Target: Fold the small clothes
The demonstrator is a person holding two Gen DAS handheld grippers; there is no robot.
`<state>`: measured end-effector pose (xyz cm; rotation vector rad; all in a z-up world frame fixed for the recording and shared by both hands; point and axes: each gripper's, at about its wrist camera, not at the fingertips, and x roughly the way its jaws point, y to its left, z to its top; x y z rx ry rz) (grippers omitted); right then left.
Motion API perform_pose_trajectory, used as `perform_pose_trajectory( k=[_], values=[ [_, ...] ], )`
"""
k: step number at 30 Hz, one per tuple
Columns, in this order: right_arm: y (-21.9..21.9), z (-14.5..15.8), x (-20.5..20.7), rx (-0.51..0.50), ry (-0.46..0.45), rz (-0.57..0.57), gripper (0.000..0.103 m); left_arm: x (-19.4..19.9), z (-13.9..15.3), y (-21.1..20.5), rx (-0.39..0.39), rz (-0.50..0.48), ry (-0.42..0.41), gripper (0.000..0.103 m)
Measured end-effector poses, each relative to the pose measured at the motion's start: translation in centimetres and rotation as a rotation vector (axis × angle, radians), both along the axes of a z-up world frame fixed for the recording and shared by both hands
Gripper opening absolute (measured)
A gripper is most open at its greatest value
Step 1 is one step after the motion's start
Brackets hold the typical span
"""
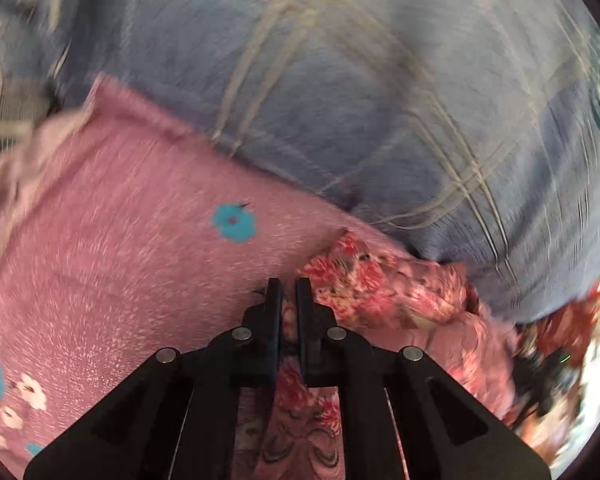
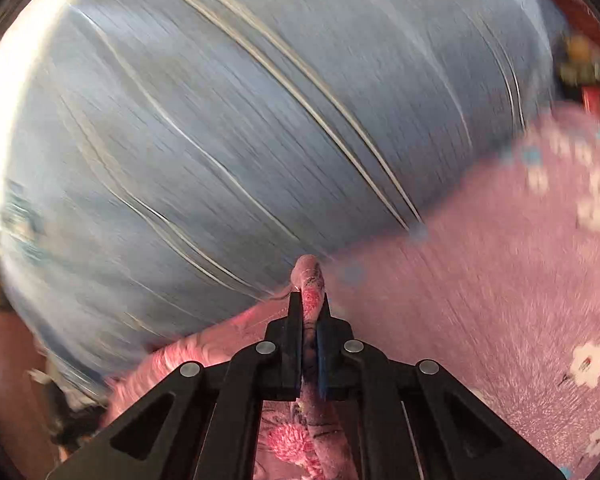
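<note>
From the left wrist view, the left gripper (image 1: 288, 286) is closed on a fold of the floral garment (image 1: 380, 284), a thin pink cloth printed with red flowers; cloth shows in the narrow slit between the jaws and runs back under the gripper's body. The garment lies on the pink flowered sheet (image 1: 120, 240), bunched just to the right of the gripper, and its far side reaches the edge of the blue plaid blanket (image 1: 340, 100), which lies beyond the sheet. The whole picture is smeared, so finer creases cannot be read.

From the right wrist view, the right gripper (image 2: 310, 300) is also clamped on the floral garment (image 2: 310, 276): a rolled nub of the cloth sticks out past the fingertips, and more of the same print trails back below the jaws. Here the blue plaid blanket (image 2: 220, 140) fills the space left of and beyond the gripper, and the pink flowered sheet (image 2: 500, 280) lies to its right. Blur is heavy in this view too.

By its look the garment is light, soft and limp; it will sag and crumple wherever it is not held, and a thin pinch may slip if tugged hard. The best hold is probably at two corners or along one hem, with the grippers apart so the edge hangs straight for folding
</note>
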<state>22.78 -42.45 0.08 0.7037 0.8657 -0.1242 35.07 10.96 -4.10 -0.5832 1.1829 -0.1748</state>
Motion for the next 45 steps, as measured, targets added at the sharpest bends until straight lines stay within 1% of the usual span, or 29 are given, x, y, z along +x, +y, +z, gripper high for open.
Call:
perform_pose_trajectory(
  k=[1, 2, 3, 5, 6, 7, 8, 9, 10, 11, 14, 15, 18, 20, 22, 24, 27, 28, 30, 33, 34, 35, 36, 37, 38, 41, 42, 43, 45],
  values=[
    [0.2, -1.4, 0.2, 0.006, 0.072, -0.001, 0.006, -0.2, -0.2, 0.4, -0.038, 0.009, 0.001, 0.006],
    [0.3, -1.9, -0.1, 0.024, 0.074, -0.006, 0.008, -0.4, -0.2, 0.6, -0.053, 0.012, 0.001, 0.006],
    [0.4, -1.9, -0.6, 0.043, 0.044, -0.006, 0.011, -0.6, 0.0, 0.9, -0.059, 0.016, 0.0, 0.007],
    [0.3, -1.4, -1.6, 0.051, 0.006, -0.023, 0.013, -1.4, 0.9, 1.2, -0.056, 0.014, -0.01, 0.007],
    [0.1, -1.1, -2.5, 0.084, -0.017, -0.018, 0.014, -2.1, 1.5, 1.2, -0.076, -0.016, -0.023, 0.009],
    [-0.1, -0.9, -3.0, 0.102, -0.027, -0.012, 0.015, -2.4, 1.8, 1.4, -0.087, -0.034, -0.029, 0.017],
    [-0.2, -0.7, -3.8, 0.115, -0.033, -0.009, 0.021, -3.0, 2.2, 1.1, -0.098, -0.05, -0.038, 0.031],
    [-0.5, -0.7, -4.7, 0.119, -0.032, -0.006, 0.029, -3.8, 2.5, 0.6, -0.096, -0.065, -0.048, 0.04],
    [-0.5, -0.8, -5.7, 0.128, -0.032, 0.007, 0.033, -4.3, 2.6, 0.3, -0.09, -0.075, -0.049, 0.058],
    [-0.5, -0.9, -6.1, 0.132, -0.028, 0.012, 0.036, -4.6, 2.5, 0.1, -0.086, -0.085, -0.045, 0.064],
    [-0.3, -1.5, -7.9, 0.153, -0.013, 0.0, 0.033, -5.5, 1.5, -2.4, -0.085, -0.093, 0.009, 0.062],
    [-0.1, -1.3, -8.6, 0.161, -0.023, -0.007, 0.036, -6.3, 1.7, -2.7, -0.104, -0.096, 0.008, 0.062],
    [1.1, 0.1, -11.4, 0.164, -0.062, 0.008, 0.036, -9.4, 2.9, -2.6, -0.125, -0.122, -0.018, 0.062],
    [1.5, 0.9, -13.7, 0.124, -0.061, 0.03, 0.037, -11.4, 3.7, -1.0, -0.141, -0.121, -0.016, 0.062],
    [1.8, 1.2, -16.8, 0.098, -0.068, 0.036, 0.04, -14.8, 4.2, -0.2, -0.2, -0.112, -0.029, 0.063],
    [2.0, 1.1, -19.7, 0.11, -0.083, 0.027, 0.045, -17.7, 4.7, 0.6, -0.26, -0.106, -0.06, 0.064],
    [2.3, 0.1, -23.0, 0.147, -0.085, 0.023, 0.047, -21.2, 4.6, 1.3, -0.361, -0.094, -0.068, 0.068],
    [2.6, -0.4, -23.9, 0.162, -0.083, 0.019, 0.047, -21.8, 4.0, 1.2, -0.401, -0.092, -0.047, 0.068],
    [3.1, -1.3, -24.5, 0.213, -0.09, 0.017, 0.048, -21.6, 2.9, 0.6, -0.427, -0.089, -0.01, 0.068],
    [3.8, -1.8, -24.0, 0.234, -0.133, -0.033, 0.048, -19.5, 0.9, -0.4, -0.373, -0.058, 0.074, 0.068],
    [3.7, -1.9, -23.6, 0.251, -0.151, -0.062, 0.047, -18.8, 0.4, -0.6, -0.363, -0.037, 0.09, 0.066],
    [3.6, -2.0, -23.3, 0.271, -0.16, -0.077, 0.034, -18.4, 0.2, -0.6, -0.369, -0.013, 0.094, 0.057],
    [3.5, -2.1, -22.6, 0.303, -0.16, -0.08, 0.007, -18.1, 0.4, -0.6, -0.378, 0.008, 0.086, 0.046],
    [3.2, -1.9, -21.9, 0.317, -0.155, -0.076, 0.007, -17.8, 0.9, -0.8, -0.378, 0.018, 0.069, 0.019],
    [3.0, -1.2, -21.7, 0.312, -0.176, -0.081, 0.007, -17.6, 1.3, -1.1, -0.371, 0.018, 0.058, 0.01],
    [2.0, 2.7, -22.7, 0.253, -0.312, -0.083, 0.006, -18.1, 2.7, -2.1, -0.296, -0.006, 0.011, 0.009],
    [1.7, 3.3, -22.8, 0.241, -0.324, -0.088, 0.006, -18.2, 2.6, -2.7, -0.265, -0.01, 0.017, 0.009],
    [1.5, 3.3, -22.7, 0.237, -0.317, -0.09, 0.006, -18.5, 2.3, -2.8, -0.248, -0.009, 0.031, 0.009],
    [1.3, 1.8, -22.2, 0.213, -0.233, -0.093, 0.007, -19.0, 1.2, -2.6, -0.236, -0.014, 0.072, 0.009]
  ],
)
